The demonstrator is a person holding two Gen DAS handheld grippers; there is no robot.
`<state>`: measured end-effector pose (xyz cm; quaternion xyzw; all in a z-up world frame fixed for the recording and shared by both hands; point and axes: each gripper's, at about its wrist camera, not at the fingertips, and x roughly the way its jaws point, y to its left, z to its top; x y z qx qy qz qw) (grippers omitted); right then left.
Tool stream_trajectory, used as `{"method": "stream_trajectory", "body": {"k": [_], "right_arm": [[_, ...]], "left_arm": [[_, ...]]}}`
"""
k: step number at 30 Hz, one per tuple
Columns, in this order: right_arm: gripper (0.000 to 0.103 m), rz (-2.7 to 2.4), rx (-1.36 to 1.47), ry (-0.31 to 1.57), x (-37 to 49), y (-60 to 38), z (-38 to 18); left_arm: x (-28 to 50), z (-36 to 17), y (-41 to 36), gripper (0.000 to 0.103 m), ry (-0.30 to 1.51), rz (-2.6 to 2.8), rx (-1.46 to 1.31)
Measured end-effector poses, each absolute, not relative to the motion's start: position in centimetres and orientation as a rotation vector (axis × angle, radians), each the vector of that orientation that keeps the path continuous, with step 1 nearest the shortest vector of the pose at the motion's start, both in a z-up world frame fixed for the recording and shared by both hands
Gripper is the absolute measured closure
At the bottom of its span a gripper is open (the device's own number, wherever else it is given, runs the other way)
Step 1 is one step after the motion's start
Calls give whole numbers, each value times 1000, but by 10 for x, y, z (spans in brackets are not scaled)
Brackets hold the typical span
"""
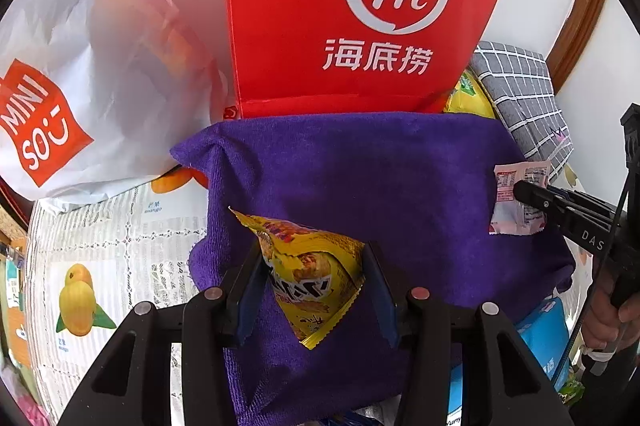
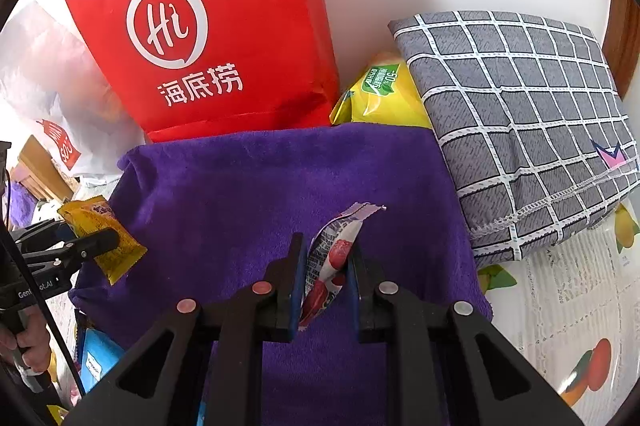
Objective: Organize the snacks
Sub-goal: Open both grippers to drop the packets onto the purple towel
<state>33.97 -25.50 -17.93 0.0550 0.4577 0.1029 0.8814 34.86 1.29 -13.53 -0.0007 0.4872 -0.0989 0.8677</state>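
Left tongs (image 1: 314, 280) clamped on a yellow snack packet (image 1: 310, 266), held over the near-left part of the purple towel (image 1: 360, 166). Right tongs (image 2: 326, 272) clamped on a pink-and-white candy packet (image 2: 334, 258), held above the towel's right side. Containers: red paper bag (image 1: 320, 6) stands upright at the towel's far edge, contents not visible; white plastic shopping bag (image 1: 100, 66) slumps to its left, orange shapes showing faintly through it, not identifiable. Towel lies on a counter under a fruit-print cloth (image 1: 100, 226); the middle of the towel is bare between the two packets. To the right, a grey checked cushion (image 2: 520, 126) overlaps the towel's far-right edge. A yellow bag with a green label (image 2: 384, 94) is wedged between red bag and cushion. Blue packet (image 2: 96, 362) pokes out at the towel's near edge. A hand (image 2: 28, 346) grips the left handle.
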Motion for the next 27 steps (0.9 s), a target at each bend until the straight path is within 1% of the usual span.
{"method": "stream_trajectory", "body": {"k": [13, 16, 19, 24, 25, 26, 27], "right_arm": [[78, 201, 94, 968, 344, -255, -184], [70, 201, 60, 968, 344, -251, -185], [66, 194, 23, 972, 344, -247, -185], [48, 176, -7, 954, 343, -245, -179], [41, 177, -6, 944, 342, -245, -177], [36, 176, -7, 938, 341, -245, -174], [35, 175, -9, 930, 340, -245, -171]], "left_arm": [[352, -147, 14, 57, 1051, -209, -8], [353, -149, 15, 56, 1059, -210, -11], [354, -151, 16, 56, 1069, -211, -15], [354, -148, 17, 56, 1072, -214, -28], [353, -147, 18, 56, 1073, -217, -33], [353, -146, 18, 55, 1075, -222, -41], [352, -145, 19, 49, 1077, -225, -51]]}}
